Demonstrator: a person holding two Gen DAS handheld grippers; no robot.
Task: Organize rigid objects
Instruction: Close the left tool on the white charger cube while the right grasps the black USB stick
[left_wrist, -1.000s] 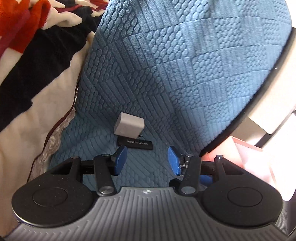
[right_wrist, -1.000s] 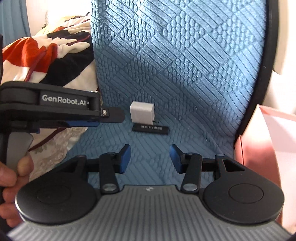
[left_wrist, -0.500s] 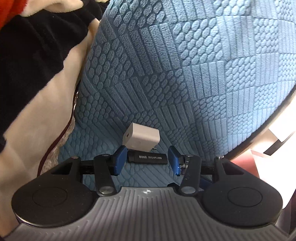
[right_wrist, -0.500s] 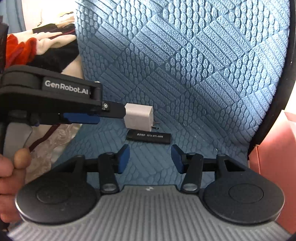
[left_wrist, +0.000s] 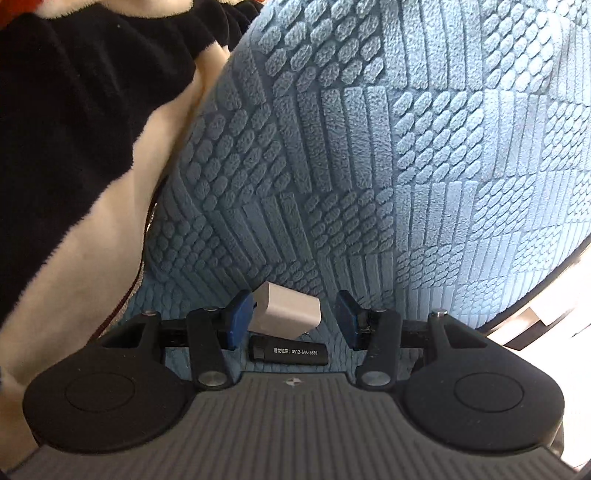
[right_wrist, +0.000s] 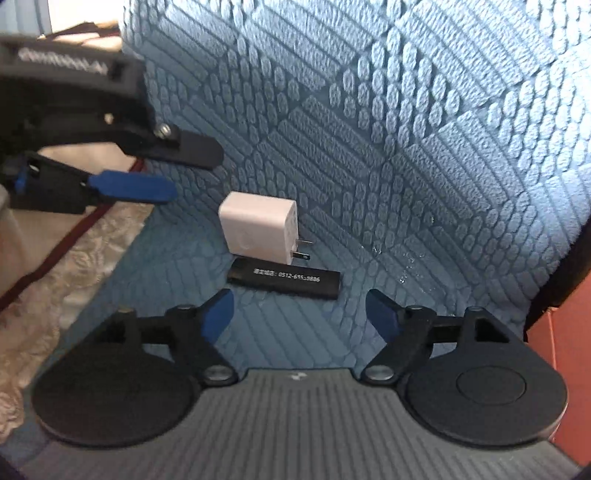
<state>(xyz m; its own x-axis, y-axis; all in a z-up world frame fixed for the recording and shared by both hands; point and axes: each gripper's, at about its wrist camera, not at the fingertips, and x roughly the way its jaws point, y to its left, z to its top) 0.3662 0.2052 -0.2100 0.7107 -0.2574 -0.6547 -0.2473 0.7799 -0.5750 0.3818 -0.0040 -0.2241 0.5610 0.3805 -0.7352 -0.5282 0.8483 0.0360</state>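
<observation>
A white plug adapter (left_wrist: 286, 314) and a black stick with white print (left_wrist: 288, 350) lie side by side on the blue quilted cover (left_wrist: 369, 166). My left gripper (left_wrist: 293, 319) is open with its jaws on either side of the adapter; whether they touch it I cannot tell. In the right wrist view the adapter (right_wrist: 258, 230) and black stick (right_wrist: 284, 278) lie just ahead of my open, empty right gripper (right_wrist: 299, 314). The left gripper (right_wrist: 155, 170) shows at the upper left there, its tips left of the adapter.
A black, cream and red fleece blanket (left_wrist: 74, 147) lies to the left. A lace-edged cream cloth (right_wrist: 55, 266) borders the cover. A pink box (right_wrist: 561, 369) stands at the right edge. The cover's dark rim (right_wrist: 569, 258) curves down the right.
My left gripper has moved forward until its open jaws flank the white adapter. My right gripper has moved closer to the black stick and opened wider.
</observation>
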